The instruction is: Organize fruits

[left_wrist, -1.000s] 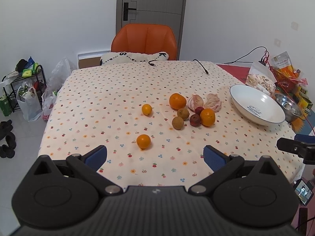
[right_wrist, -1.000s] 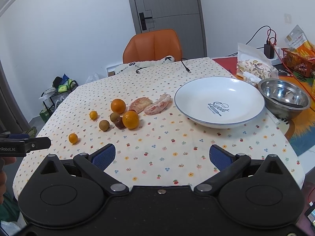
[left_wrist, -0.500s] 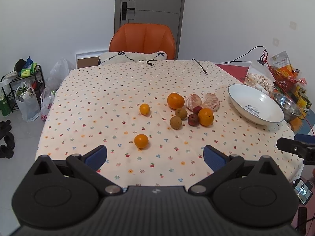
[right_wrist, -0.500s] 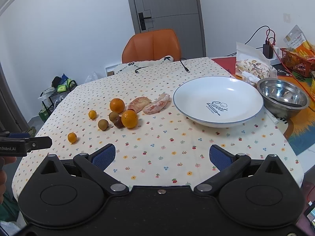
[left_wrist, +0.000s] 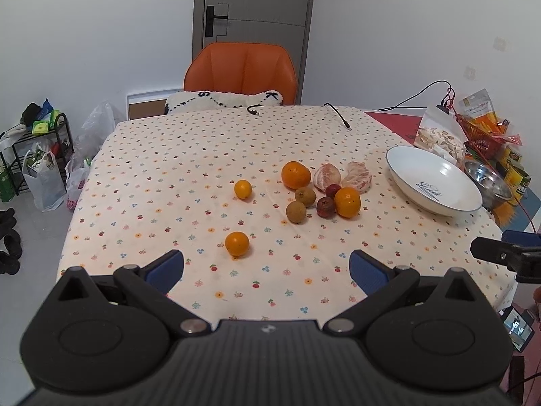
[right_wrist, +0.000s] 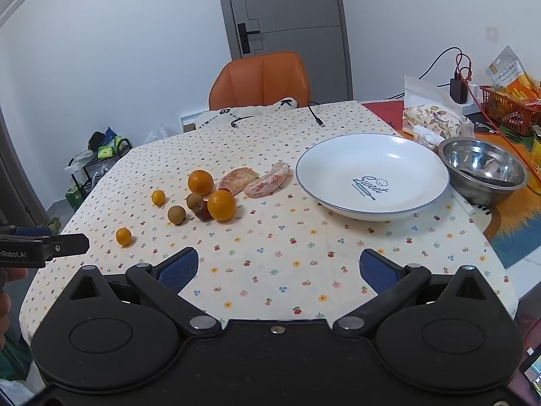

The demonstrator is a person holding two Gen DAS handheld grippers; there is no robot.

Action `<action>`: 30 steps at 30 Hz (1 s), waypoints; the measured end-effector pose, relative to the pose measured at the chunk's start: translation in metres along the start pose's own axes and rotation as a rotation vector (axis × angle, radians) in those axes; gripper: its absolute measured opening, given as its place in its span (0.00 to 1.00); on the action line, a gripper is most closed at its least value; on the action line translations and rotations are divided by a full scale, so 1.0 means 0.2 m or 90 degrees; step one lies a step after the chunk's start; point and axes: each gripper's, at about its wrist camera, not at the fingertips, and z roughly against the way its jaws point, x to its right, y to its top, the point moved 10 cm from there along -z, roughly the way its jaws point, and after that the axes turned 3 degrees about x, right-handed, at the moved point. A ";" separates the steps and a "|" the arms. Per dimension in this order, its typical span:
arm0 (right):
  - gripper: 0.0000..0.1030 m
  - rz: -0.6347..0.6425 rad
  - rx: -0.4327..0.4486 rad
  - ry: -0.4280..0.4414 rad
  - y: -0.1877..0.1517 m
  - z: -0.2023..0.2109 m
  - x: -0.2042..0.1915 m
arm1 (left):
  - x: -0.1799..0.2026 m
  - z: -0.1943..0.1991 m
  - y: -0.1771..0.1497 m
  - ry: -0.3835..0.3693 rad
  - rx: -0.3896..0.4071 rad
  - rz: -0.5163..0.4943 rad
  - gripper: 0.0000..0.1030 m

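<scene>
**Orange fruit nearest the left gripper, white plate far to the right**

Orange and small, the nearest mandarin (left_wrist: 237,243) lies on the flower-print tablecloth (left_wrist: 169,169) just ahead of the left gripper (left_wrist: 267,267) and slightly left of the midline between its blue pads. Those fingers are spread wide with nothing between them. Being round, the fruit offers no long axis to line up with, so the approach likely needs only a short forward reach. A second small mandarin (left_wrist: 243,189) sits farther back, well apart from the first.

Moving right, a cluster gathers: two larger oranges (left_wrist: 296,175), two brown longan-like fruits (left_wrist: 296,212), two dark red fruits (left_wrist: 325,206) and two peeled pomelo segments (left_wrist: 326,176). In the right wrist view the segments run lengthwise toward the plate.

Farther right stands the white plate (right_wrist: 416,203), bare inside, with a steel bowl (right_wrist: 507,189) just beside it. The right gripper (right_wrist: 279,269), also spread and holding nothing, is nearer the plate; the left is plainly nearer the lone mandarin.

Compared with a second ago, the left view shows the table a little lower and farther off, the plate shifted slightly inward; no fruit has changed place, and both grippers remain open.
</scene>
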 end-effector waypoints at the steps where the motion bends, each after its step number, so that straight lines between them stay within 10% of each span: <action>1: 1.00 0.000 0.000 -0.001 0.00 0.00 0.00 | 0.00 0.00 0.00 0.000 0.000 -0.001 1.00; 30: 1.00 -0.009 0.031 0.025 0.04 -0.01 -0.01 | -0.01 -0.06 0.01 -0.017 0.025 0.017 0.99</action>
